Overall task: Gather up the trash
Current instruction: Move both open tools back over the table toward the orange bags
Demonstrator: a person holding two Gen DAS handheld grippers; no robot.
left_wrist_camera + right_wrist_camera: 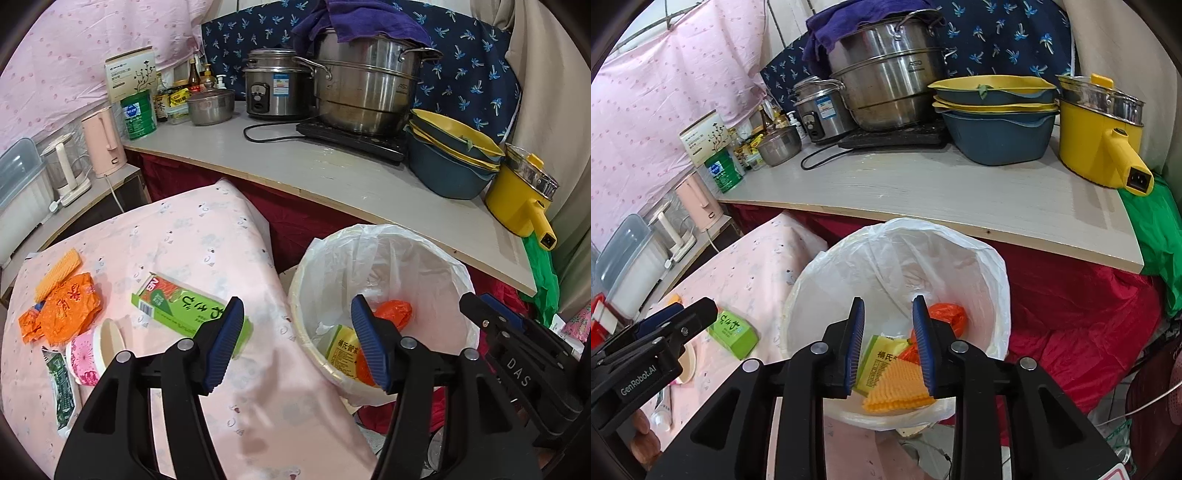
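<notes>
A white bin with a plastic liner (424, 258) (993, 266) stands beside a table with a pink cloth (207, 236). In it lie an orange bag (947, 314), a yellow-green packet (879, 360) and a yellow ridged piece (897, 391). My right gripper (888, 343) is open over the bin, and the ridged piece sits below its fingertips. My left gripper (297, 343) is open and empty at the table's edge next to the bin. On the cloth lie a green carton (173, 306), an orange wrapper (62, 310), a yellow wafer (57, 273), a pink paper cup (92, 354) and a green sachet (61, 387).
A counter (332, 177) behind holds steel pots (365, 92), a rice cooker (275, 85), stacked blue-yellow basins (450, 162), a yellow electric pot (521, 195), a green tin and bottles. Pink kettle (103, 144) and clear box at the left. Red cloth lies right of the bin.
</notes>
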